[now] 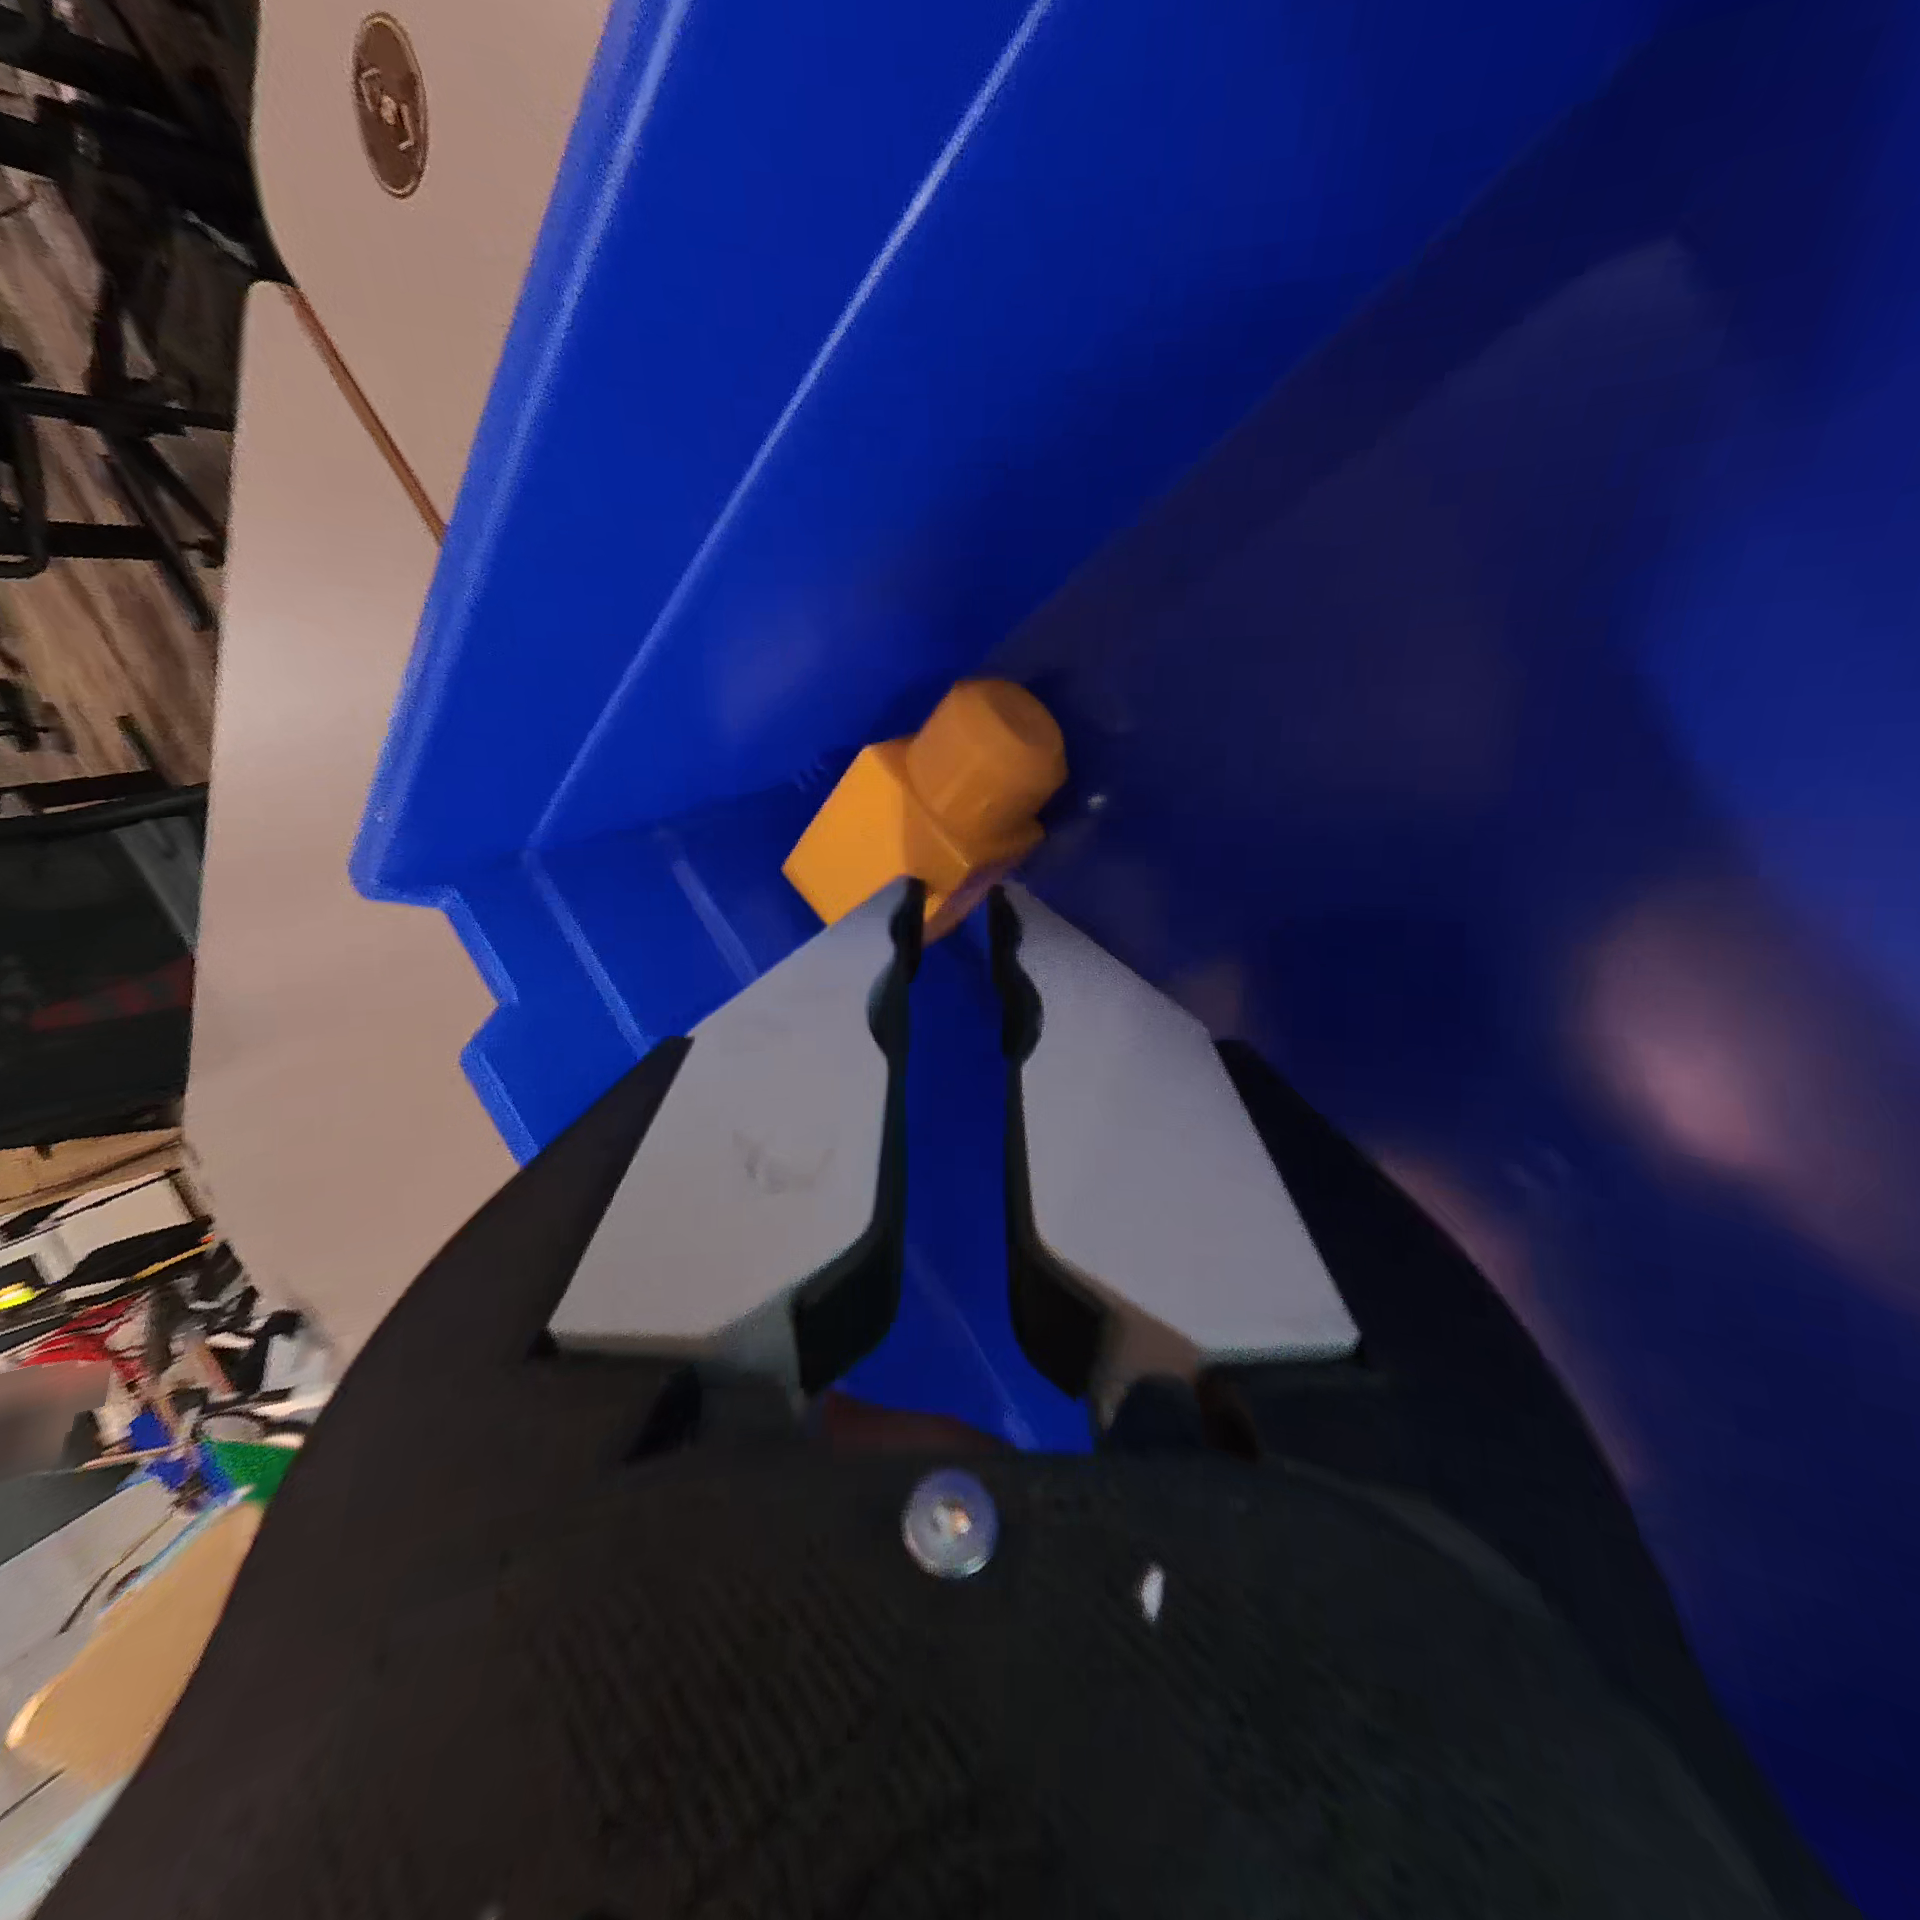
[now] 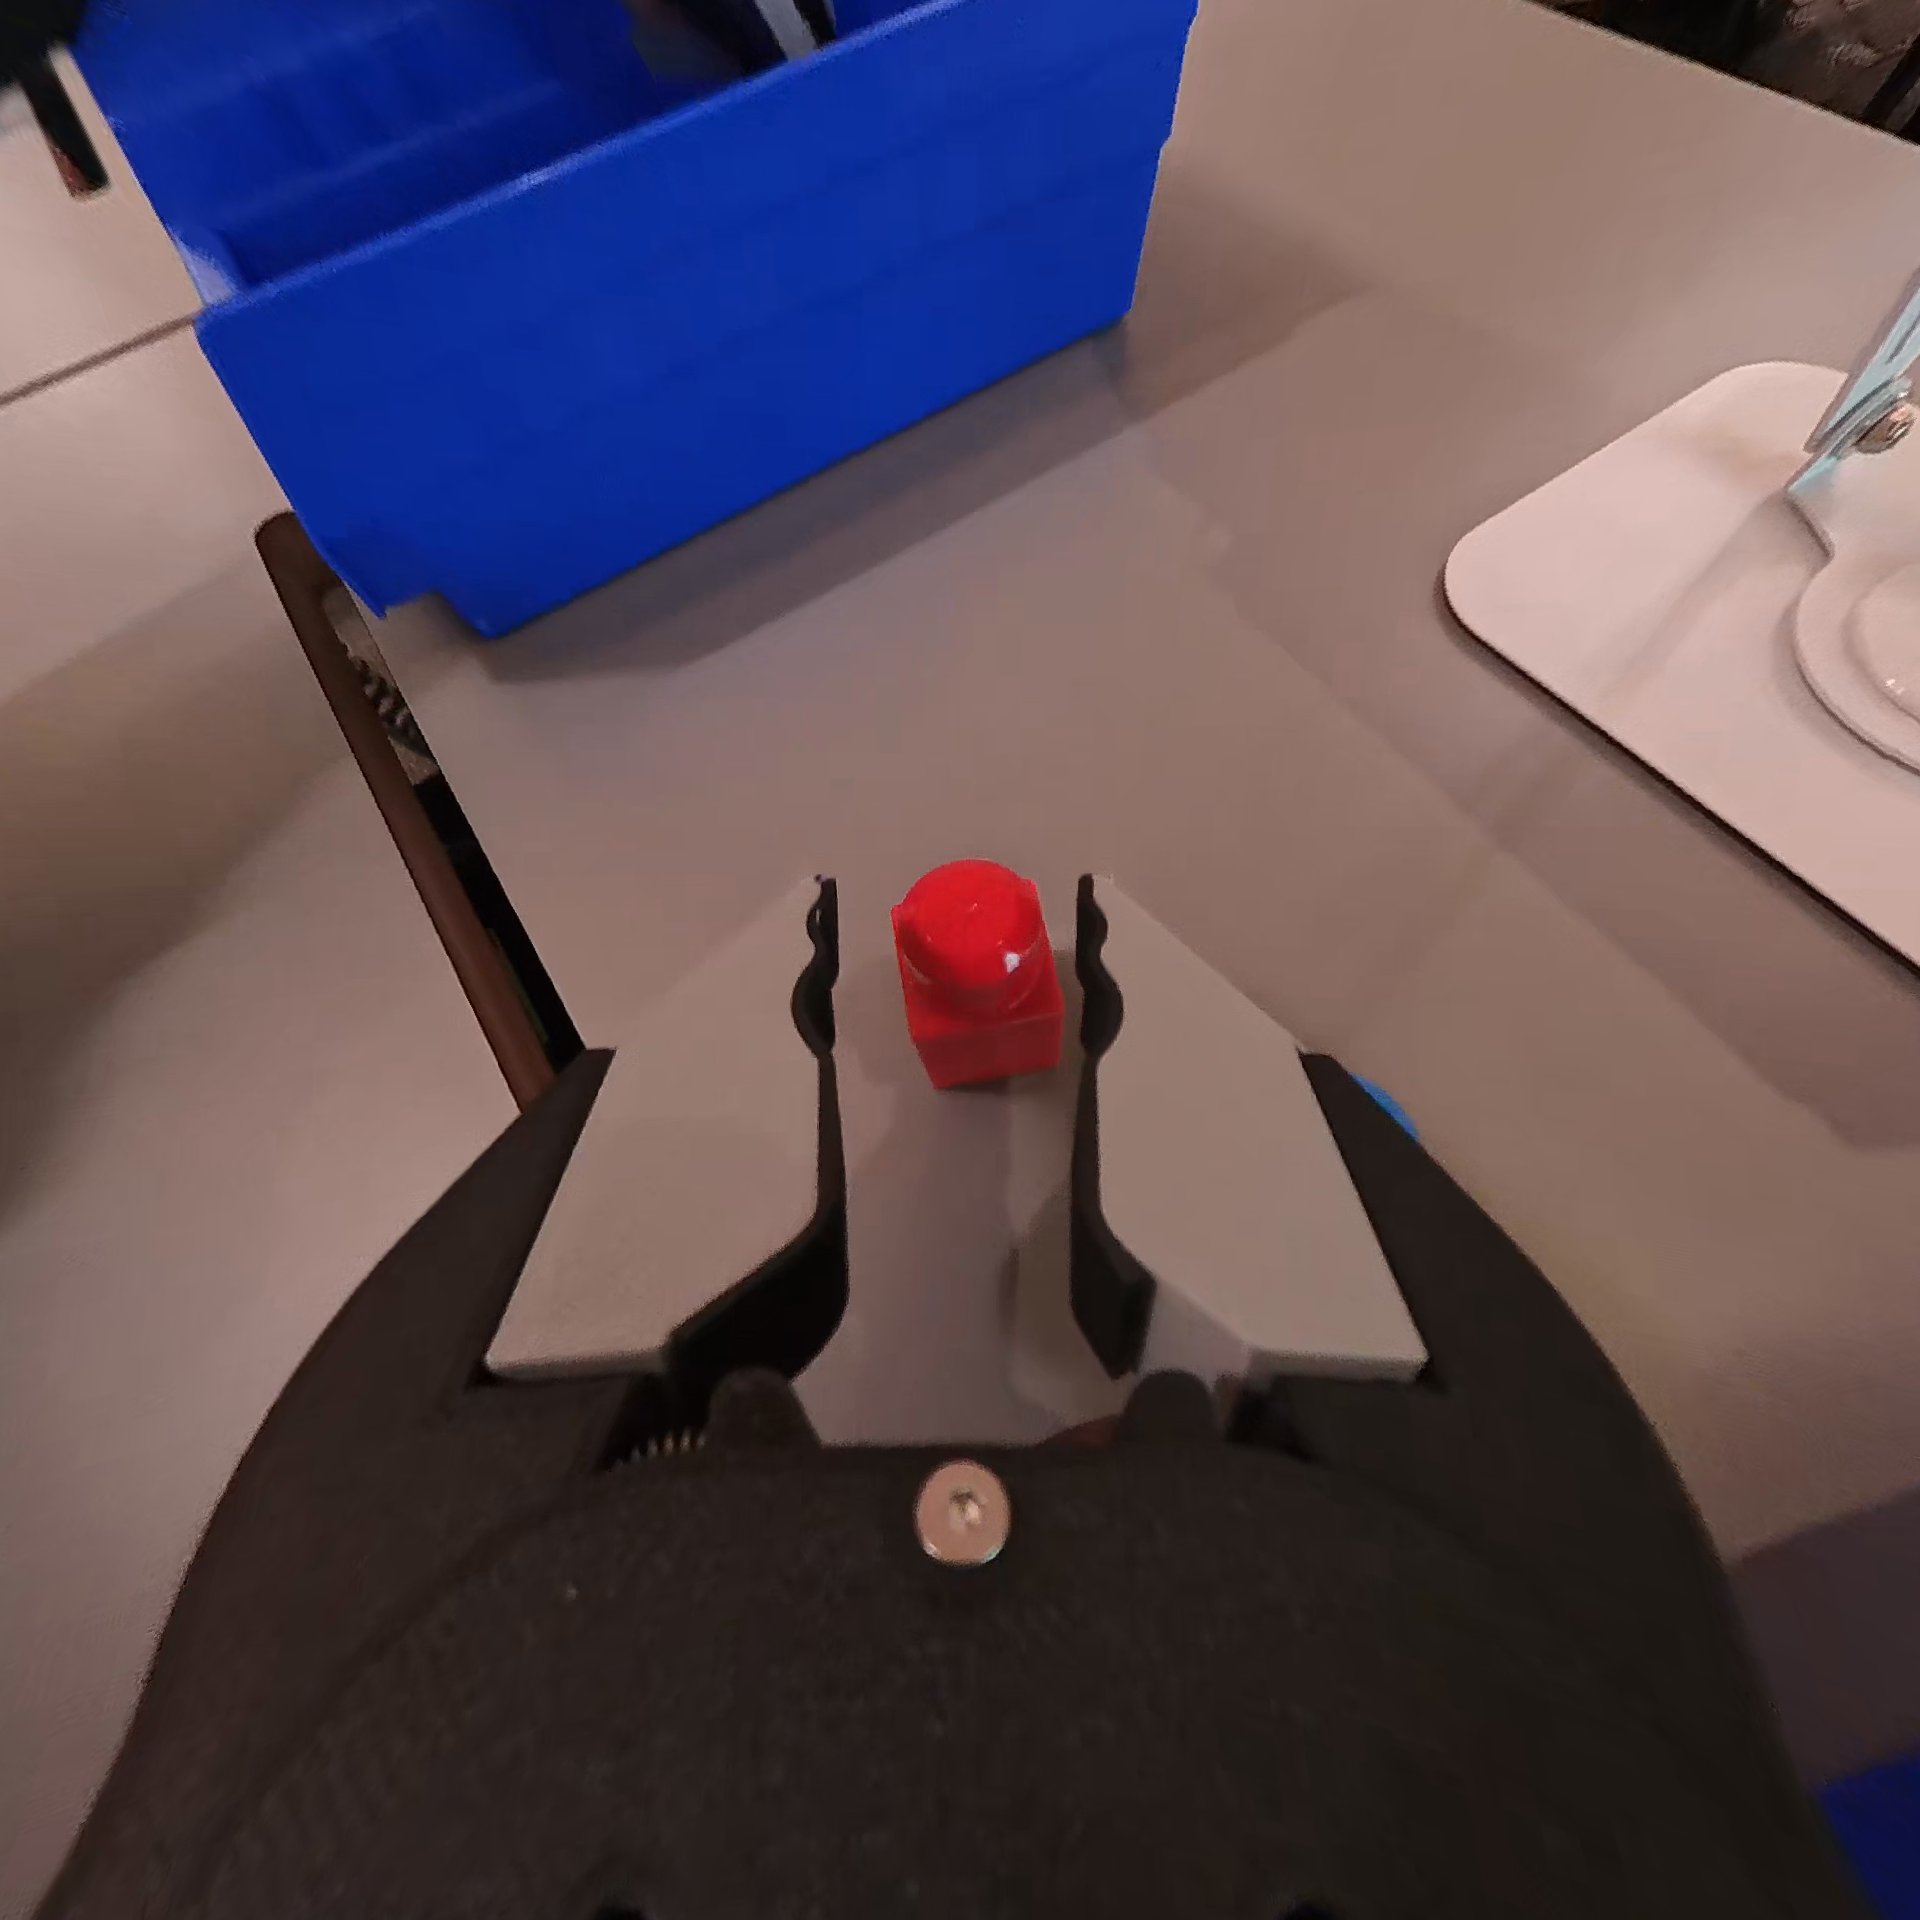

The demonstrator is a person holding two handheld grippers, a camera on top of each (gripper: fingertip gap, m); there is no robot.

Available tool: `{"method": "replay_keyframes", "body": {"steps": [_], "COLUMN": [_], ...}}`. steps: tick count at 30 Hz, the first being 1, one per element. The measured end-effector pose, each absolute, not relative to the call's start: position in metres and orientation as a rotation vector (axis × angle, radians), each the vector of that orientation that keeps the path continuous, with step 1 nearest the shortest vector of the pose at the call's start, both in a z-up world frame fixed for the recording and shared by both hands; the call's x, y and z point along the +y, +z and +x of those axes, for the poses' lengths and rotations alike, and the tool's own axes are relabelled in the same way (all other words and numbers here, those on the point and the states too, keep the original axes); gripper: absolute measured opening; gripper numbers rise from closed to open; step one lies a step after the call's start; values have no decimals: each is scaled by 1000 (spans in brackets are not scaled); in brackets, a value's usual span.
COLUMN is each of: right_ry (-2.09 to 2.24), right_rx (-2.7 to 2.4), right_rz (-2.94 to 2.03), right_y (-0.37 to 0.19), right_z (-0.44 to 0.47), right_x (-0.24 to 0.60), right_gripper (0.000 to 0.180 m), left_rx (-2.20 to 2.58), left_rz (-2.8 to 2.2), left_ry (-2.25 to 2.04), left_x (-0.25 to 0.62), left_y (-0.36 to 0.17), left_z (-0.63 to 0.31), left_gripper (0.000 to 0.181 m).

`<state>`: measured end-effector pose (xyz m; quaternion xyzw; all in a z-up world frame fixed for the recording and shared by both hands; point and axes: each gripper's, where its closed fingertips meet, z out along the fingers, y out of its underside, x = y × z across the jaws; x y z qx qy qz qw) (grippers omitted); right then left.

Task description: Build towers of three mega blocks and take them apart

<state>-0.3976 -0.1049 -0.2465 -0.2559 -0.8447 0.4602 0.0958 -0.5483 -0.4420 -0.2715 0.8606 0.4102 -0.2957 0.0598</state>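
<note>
The left claw (image 1: 951, 899) hides the orange block's (image 1: 914, 821) near end; room clutter (image 1: 156, 1382) is blurred

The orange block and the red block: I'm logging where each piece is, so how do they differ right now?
The orange block is pinched at the tips of the left gripper, while the red block stands free on the table between the open fingers of the right gripper. The orange block is tilted inside the blue bin; the red one sits upright outside it. Both are single-stud blocks of the same shape.
</note>
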Motion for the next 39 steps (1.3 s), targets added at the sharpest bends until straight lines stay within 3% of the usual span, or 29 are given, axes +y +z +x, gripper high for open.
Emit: {"method": "replay_keyframes", "body": {"steps": [2, 4, 11, 18, 23, 24, 25, 29, 35, 39], "right_ry": [1321, 1296, 1350, 1369, 1409, 1416, 1421, 1413, 1409, 1430], "right_rx": [-2520, -2526, -2498, -2485, -2496, -2495, -2495, -2497, -2486, -2472], "right_rz": [-748, -745, -728, -713, -727, -722, -717, -692, -685, -704], "right_y": [-252, -255, -247, -243, -242, -241, -240, -239, -239, -236], "right_z": [-397, -398, -396, -396, -394, -393, -392, -390, -390, -393], "right_x": [-105, -104, -109, -110, -113, -113, -114, -117, -117, -115], "right_gripper": [43, 44, 42, 40, 39, 39, 39, 38, 37, 36], "left_rx": [1299, 1385, 1243, 1142, 1066, 1061, 1056, 1022, 977, 950], "left_rz": [2673, 2755, 2682, 2695, 2785, 2821, 2879, 2850, 2820, 2787], "left_ry": [-761, -508, -902, -862, -707, -643, -529, -485, -492, -550], "left_x": [-430, -413, -434, -439, -441, -438, -432, -442, -441, -443], "left_y": [-274, -287, -255, -266, -263, -263, -264, -267, -291, -291], "left_z": [-533, -509, -530, -540, -535, -530, -522, -518, -526, -533], "left_gripper": [0, 0, 0, 2, 19, 28, 54, 61, 61, 40]}}
